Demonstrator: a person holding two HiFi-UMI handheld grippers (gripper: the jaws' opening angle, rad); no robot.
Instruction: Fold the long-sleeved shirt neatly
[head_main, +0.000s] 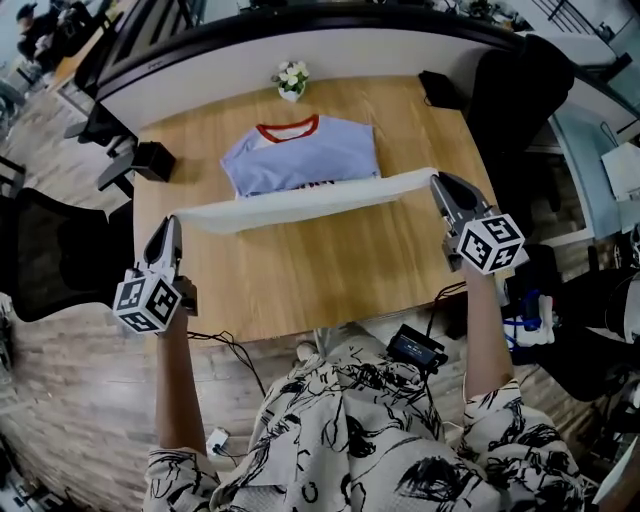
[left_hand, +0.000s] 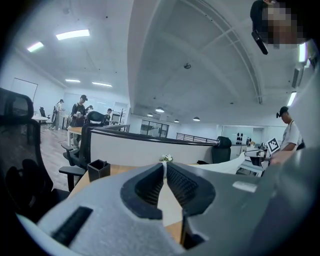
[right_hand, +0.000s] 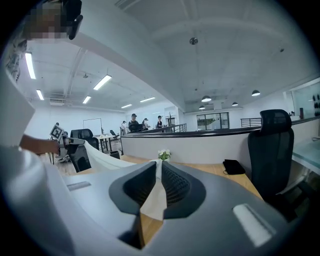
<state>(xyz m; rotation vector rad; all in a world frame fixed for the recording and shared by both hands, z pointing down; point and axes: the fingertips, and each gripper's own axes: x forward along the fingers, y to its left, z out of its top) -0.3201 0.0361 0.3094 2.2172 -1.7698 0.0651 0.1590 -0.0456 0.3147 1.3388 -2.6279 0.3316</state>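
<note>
The person wears a short-sleeved white top (head_main: 370, 430) printed with black sketchy lines, while the left hand-held gripper (head_main: 174, 225) and right hand-held gripper (head_main: 441, 182) are pale grey with dark ribbed pads (left_hand: 181, 185), each carrying a white cube (head_main: 147, 303) with black square markers.

a light wooden table (head_main: 300, 285) fills the middle of the head view, with most of its near half bare. a pale blue shirt (head_main: 300, 155) with a red collar lies flat at upper centre, its white near edge raised off the wood. a small pot of white flowers (head_main: 291, 79) stands beyond the collar. a black box (head_main: 152, 160) sits at the left edge, a black pouch (head_main: 438, 88) at the upper right.
</note>
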